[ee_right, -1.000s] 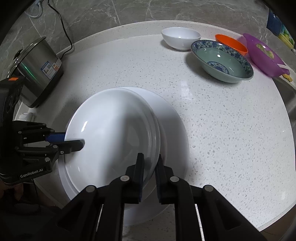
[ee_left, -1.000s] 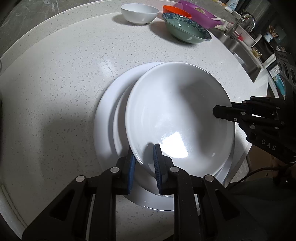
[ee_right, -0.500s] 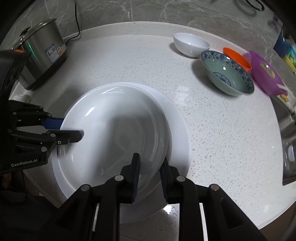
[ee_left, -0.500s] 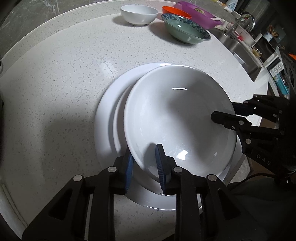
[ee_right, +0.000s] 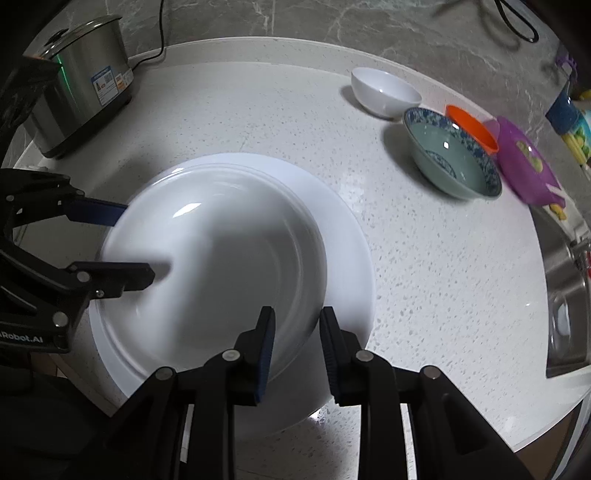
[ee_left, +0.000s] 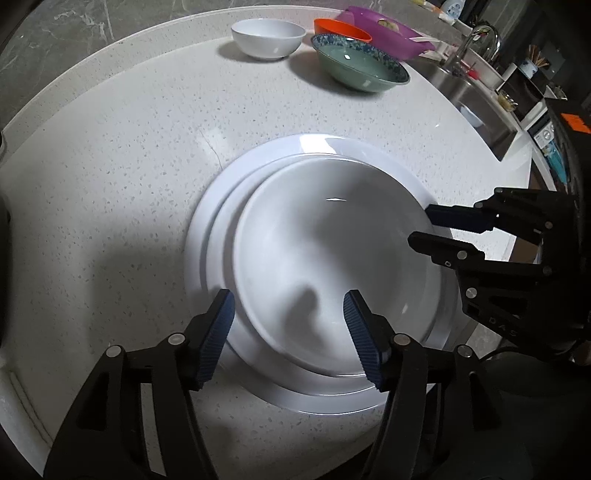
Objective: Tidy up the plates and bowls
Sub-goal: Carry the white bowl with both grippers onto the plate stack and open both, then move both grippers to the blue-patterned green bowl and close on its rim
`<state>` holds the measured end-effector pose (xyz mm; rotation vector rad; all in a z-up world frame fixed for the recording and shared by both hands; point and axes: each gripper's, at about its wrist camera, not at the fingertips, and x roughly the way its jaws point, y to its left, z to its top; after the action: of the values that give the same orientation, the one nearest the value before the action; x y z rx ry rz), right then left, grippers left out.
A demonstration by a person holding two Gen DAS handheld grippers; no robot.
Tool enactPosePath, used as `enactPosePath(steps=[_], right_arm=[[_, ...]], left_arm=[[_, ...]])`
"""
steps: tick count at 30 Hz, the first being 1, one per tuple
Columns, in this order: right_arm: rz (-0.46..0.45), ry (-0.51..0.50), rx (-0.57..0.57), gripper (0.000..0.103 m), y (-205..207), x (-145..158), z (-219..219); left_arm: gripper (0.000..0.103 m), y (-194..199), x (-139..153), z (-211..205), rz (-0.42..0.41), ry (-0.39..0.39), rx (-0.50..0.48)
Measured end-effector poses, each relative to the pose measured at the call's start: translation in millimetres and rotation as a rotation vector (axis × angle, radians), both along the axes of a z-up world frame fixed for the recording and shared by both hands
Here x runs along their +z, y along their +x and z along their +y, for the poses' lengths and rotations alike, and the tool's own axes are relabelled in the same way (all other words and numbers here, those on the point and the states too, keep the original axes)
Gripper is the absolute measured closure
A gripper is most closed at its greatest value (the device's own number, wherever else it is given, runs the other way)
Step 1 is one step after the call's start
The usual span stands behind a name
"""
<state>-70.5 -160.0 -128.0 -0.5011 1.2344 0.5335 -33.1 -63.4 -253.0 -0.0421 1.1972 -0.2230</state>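
A deep white plate point(ee_left: 332, 258) rests stacked on a larger white plate point(ee_left: 207, 236) near the counter's front edge; both also show in the right wrist view, the deep plate point(ee_right: 221, 258) on the large plate point(ee_right: 347, 251). My left gripper point(ee_left: 288, 325) is open, its jaws wide on either side of the deep plate's near rim. My right gripper point(ee_right: 297, 339) is open, its jaws apart over the plates' rim. The right gripper shows in the left wrist view point(ee_left: 424, 225), and the left gripper shows in the right wrist view point(ee_right: 136, 243).
At the back stand a small white bowl point(ee_left: 267, 37), a green bowl with blue rim point(ee_left: 362, 70), an orange bowl point(ee_left: 340, 31) and a purple dish point(ee_left: 388, 33). A steel cooker point(ee_right: 77, 99) stands at the left. A sink point(ee_left: 476, 107) lies at the right.
Both grippers opened and let go of the deep white plate. It now lies flat and more centred on the large plate. The left jaws opened wide.
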Motion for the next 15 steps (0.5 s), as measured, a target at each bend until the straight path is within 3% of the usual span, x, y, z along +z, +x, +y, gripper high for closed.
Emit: enactPosePath(steps=[6, 10, 13, 15], right_arm=[[-0.006, 0.030, -0.023, 0.072, 1, 5, -4], [-0.005, 0.113, -0.067, 0.052, 7, 16, -16], [-0.004, 0.199, -0.111, 0.044, 15, 29, -30], [0.013, 0.295, -0.180, 0.040, 26, 40, -49]], left_arm=[[0.036, -1, 5, 4, -0.012, -0.003, 0.004], [0.032, -4, 21, 14, -0.051, -0.045, 0.034], [0.020, -3, 34, 29, -0.079, -0.149, 0.068], [0.007, 3, 42, 42, -0.092, -0.247, 0.102]])
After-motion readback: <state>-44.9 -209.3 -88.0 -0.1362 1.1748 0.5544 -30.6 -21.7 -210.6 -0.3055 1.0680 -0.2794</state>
